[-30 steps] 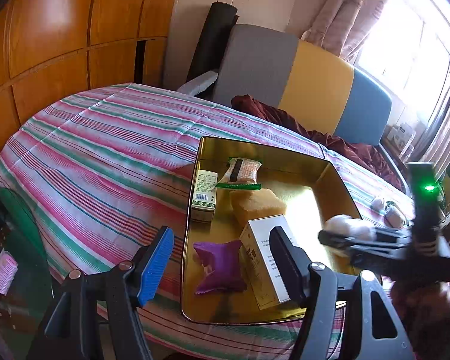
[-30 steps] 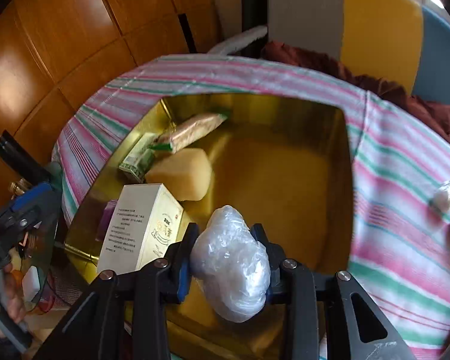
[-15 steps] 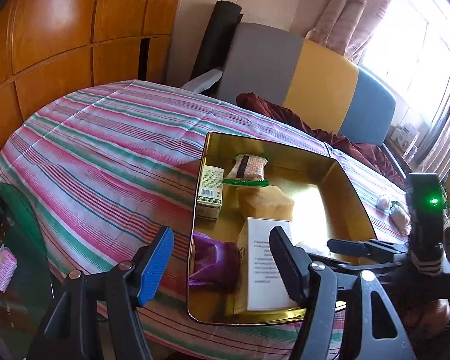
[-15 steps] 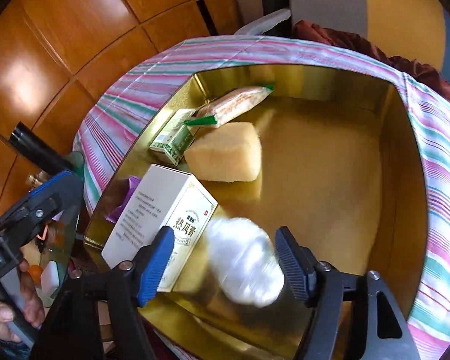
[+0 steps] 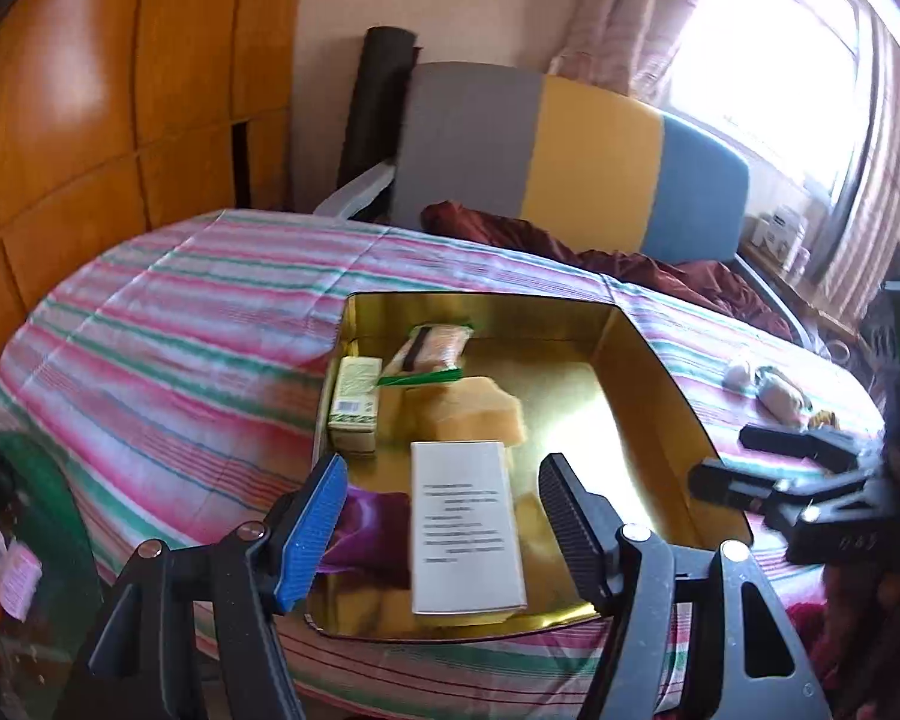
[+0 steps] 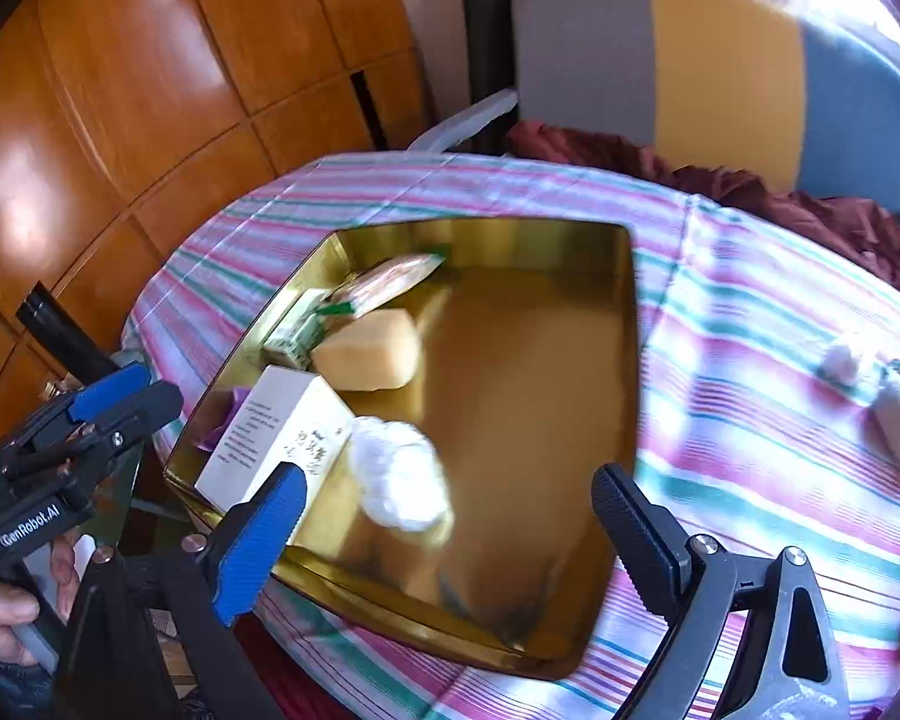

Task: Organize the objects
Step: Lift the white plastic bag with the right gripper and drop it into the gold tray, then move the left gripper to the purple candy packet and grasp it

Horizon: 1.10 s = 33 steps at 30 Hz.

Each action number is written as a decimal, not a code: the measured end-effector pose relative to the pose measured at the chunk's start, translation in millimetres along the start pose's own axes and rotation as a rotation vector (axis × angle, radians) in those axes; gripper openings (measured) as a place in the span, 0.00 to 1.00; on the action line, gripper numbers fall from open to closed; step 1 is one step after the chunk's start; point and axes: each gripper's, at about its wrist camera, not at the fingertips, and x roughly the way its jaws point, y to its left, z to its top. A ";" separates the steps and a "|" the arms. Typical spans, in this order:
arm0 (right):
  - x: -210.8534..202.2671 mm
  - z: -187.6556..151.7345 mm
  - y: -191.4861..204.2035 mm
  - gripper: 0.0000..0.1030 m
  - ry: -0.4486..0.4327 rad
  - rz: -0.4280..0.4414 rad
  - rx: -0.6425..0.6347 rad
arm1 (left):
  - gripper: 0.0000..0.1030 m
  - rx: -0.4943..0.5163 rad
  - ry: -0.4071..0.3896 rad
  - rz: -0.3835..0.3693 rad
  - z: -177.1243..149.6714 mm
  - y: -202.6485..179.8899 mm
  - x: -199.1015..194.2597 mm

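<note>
White plastic-wrapped bundle [image 6: 401,476] lying in gold tray [image 6: 624,324], touching white box [image 6: 276,435]

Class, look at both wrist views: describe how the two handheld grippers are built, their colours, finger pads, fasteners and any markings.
Both grippers are black plastic frames with silver screws at the joints. On the left gripper and the right gripper alike, one finger carries a blue ribbed pad and the other a black ribbed pad. The left gripper's body bears white lettering "GenRobot.AI" in the right wrist view, and a bare hand grips it. A green light glows on the right gripper's body.
</note>
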 end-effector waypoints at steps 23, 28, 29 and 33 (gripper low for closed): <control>-165.9 -68.2 -249.9 1.00 -0.149 -0.433 0.515 | 0.65 0.294 0.075 -0.264 -7.3 -126.0 14.5; -188.7 -106.2 -295.7 1.00 -0.192 -0.456 0.704 | 0.65 0.403 0.132 -0.354 -20.3 -171.3 23.0; -190.2 -114.1 -302.5 1.00 -0.200 -0.448 0.737 | 0.65 0.427 0.149 -0.380 -23.4 -181.6 25.3; -199.6 -135.5 -321.3 1.00 -0.295 -0.326 0.875 | 0.65 0.492 0.206 -0.476 -33.8 -218.7 29.3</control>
